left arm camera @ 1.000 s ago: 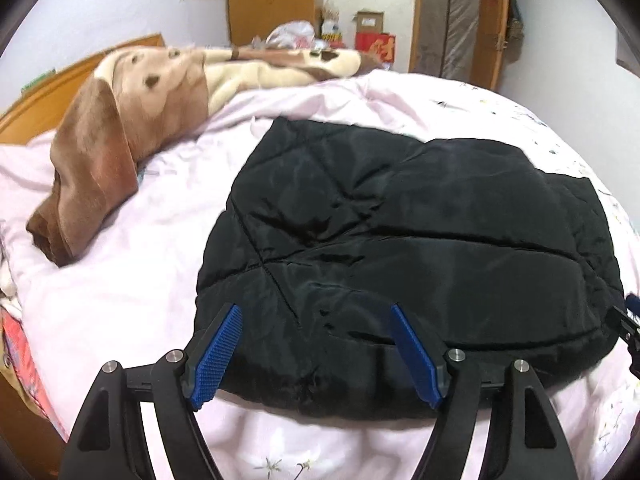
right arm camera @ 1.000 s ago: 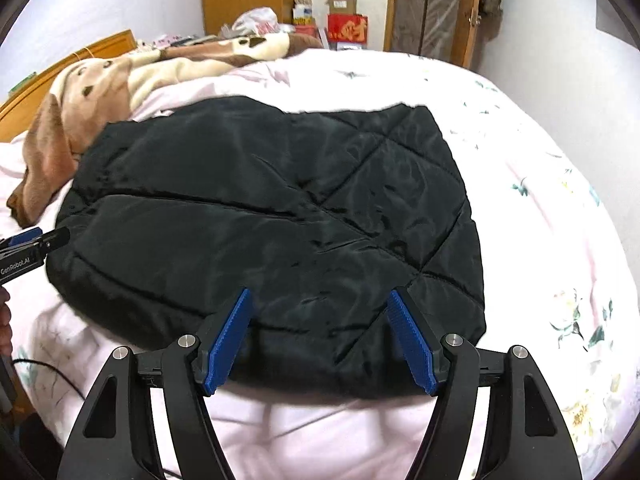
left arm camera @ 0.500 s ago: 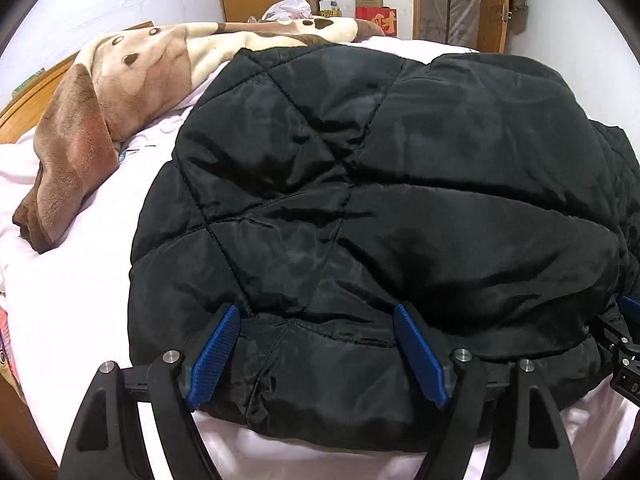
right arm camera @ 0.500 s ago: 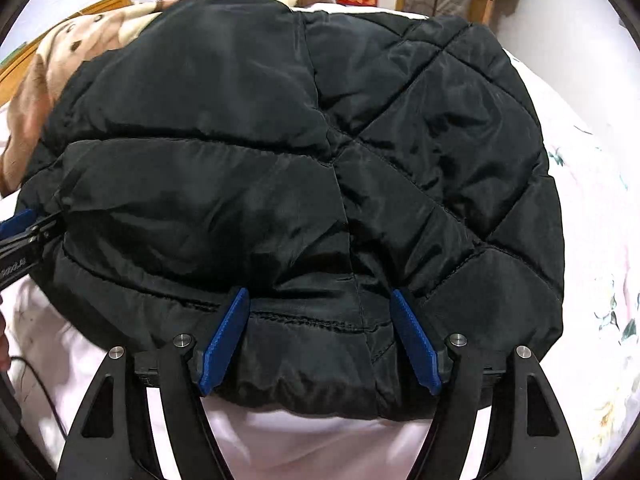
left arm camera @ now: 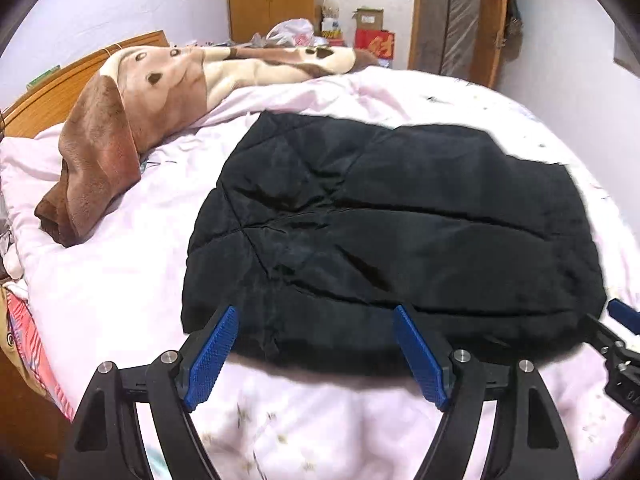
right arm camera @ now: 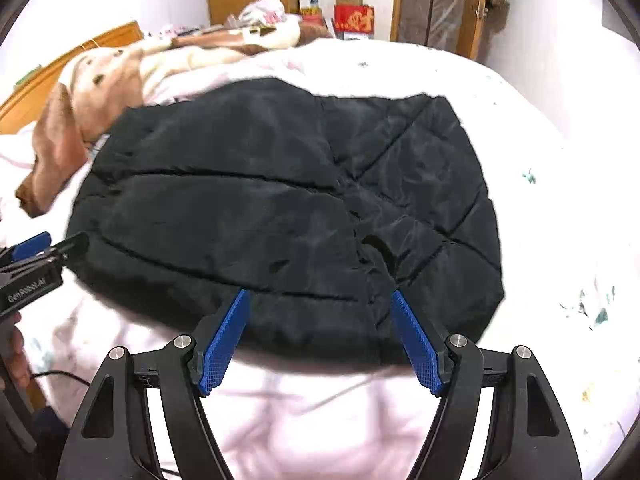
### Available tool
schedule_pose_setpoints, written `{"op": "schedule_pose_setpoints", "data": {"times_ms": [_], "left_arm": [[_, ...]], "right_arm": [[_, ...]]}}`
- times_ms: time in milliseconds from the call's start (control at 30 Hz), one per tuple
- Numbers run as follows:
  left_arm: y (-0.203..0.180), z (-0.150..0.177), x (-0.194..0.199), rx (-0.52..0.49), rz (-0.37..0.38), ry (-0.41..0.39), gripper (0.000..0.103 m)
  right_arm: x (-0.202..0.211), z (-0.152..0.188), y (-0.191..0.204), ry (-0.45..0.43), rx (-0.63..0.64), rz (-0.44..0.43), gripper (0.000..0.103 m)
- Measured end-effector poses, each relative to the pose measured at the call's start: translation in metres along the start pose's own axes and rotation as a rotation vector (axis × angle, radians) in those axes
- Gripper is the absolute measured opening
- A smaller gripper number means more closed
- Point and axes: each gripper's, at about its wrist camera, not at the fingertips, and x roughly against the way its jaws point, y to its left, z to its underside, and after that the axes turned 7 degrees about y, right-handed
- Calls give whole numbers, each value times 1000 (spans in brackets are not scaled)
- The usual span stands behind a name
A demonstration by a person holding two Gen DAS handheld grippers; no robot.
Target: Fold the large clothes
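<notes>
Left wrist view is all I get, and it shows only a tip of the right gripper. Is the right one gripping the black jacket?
Observer: No. The right gripper is open, its pads apart with nothing pinched. The black jacket lies on the bed, with its near hem just beyond them.
Operator: Anything near my left gripper I can't see?
Observer: A thin dark cable lies on the bedcover below the left gripper.
Operator: What's on the jacket's right side?
Observer: Only floral bedcover shows there.
</notes>
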Motion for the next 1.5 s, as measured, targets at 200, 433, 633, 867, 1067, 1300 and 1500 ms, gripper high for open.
{"op": "schedule_pose_setpoints", "data": {"times_ms": [200,433,633,867,1067,1300,1500], "left_arm": [[-13,22,56,-39,0,-63,90],[-23,40,95,-40,29,-86,100],[-33,52,118,-19,17,-103,100],[-45,59,130,-54,-57,-129,100],[-50,65,139,-59,-14,-143,100],[-47,70,146,-32,42,-156,100],[-52,73,148,-53,-6,-166,100]], "right_arm": [[52,21,2,-43,-14,-35,74],[87,43,0,-94,-55,-25,74],[108,51,-4,-128,-69,-22,74],[118,58,-1,-143,-59,-35,74],[121,62,-1,-147,-65,-34,74],[124,63,-2,-150,-71,-35,74],[126,65,-1,-153,-69,-34,74]]}}
